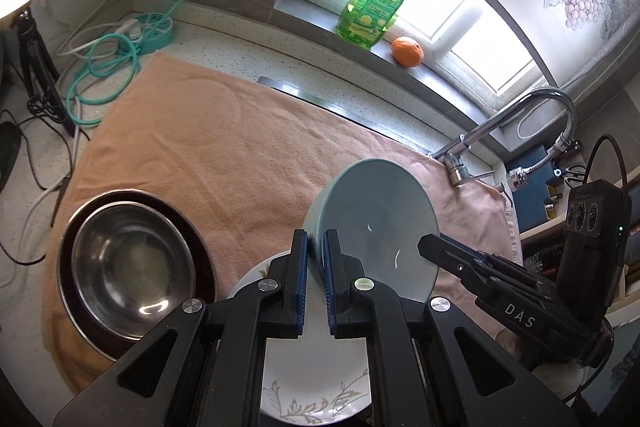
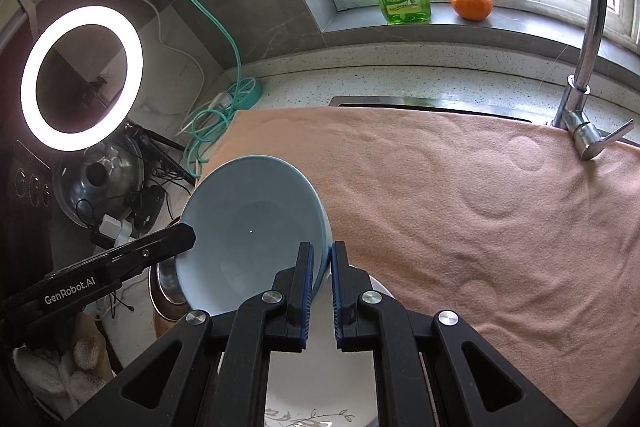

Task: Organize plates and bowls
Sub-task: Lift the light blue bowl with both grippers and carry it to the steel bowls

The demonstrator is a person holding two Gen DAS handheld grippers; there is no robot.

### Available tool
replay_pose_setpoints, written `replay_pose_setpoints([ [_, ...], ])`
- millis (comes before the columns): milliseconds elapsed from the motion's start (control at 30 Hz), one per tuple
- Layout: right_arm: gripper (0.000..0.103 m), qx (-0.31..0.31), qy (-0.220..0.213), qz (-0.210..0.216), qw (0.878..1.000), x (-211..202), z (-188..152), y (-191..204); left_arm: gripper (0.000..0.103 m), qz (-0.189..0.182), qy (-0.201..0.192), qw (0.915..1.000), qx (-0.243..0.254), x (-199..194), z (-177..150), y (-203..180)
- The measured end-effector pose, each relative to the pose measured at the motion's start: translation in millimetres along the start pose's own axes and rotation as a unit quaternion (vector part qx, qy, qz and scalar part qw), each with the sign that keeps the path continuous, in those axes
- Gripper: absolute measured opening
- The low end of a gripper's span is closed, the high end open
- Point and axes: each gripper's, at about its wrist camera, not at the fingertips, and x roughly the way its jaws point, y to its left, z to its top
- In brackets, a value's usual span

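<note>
1. A peach towel (image 2: 460, 207) covers the desk (image 2: 400, 75) beyond both sets of fingers.
2. Nested steel bowls (image 1: 132, 263) sit left of the left gripper (image 1: 316, 279).
3. A floral white plate (image 1: 316, 403) lies beneath the fingers.
4. A blue bowl (image 1: 372, 223), tilted, is clamped at opposite rims by the left gripper and the right gripper (image 2: 322, 291).

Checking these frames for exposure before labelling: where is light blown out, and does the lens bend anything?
Left wrist view: the window behind the green dish-soap bottle is blown out, and the window sill curves from fisheye distortion. Right wrist view: the round white ring light clips to white and the window is overexposed; the pale blue ceramic bowl stays evenly lit and sharp.
</note>
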Motion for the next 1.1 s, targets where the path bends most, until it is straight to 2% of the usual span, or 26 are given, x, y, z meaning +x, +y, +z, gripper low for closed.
replay_pose_setpoints([
  [600,0.008,-0.061,0.011,0.03,0.998,31.6,5.8,87.2,0.006,0.027,-0.034,0.9973,-0.06,-42.4,-3.9,76.7],
  [1100,0.008,-0.098,0.043,0.034,0.994,71.6,-2.2,136.0,0.006,0.044,-0.03,0.9928,-0.107,-50.6,-18.5,133.0],
])
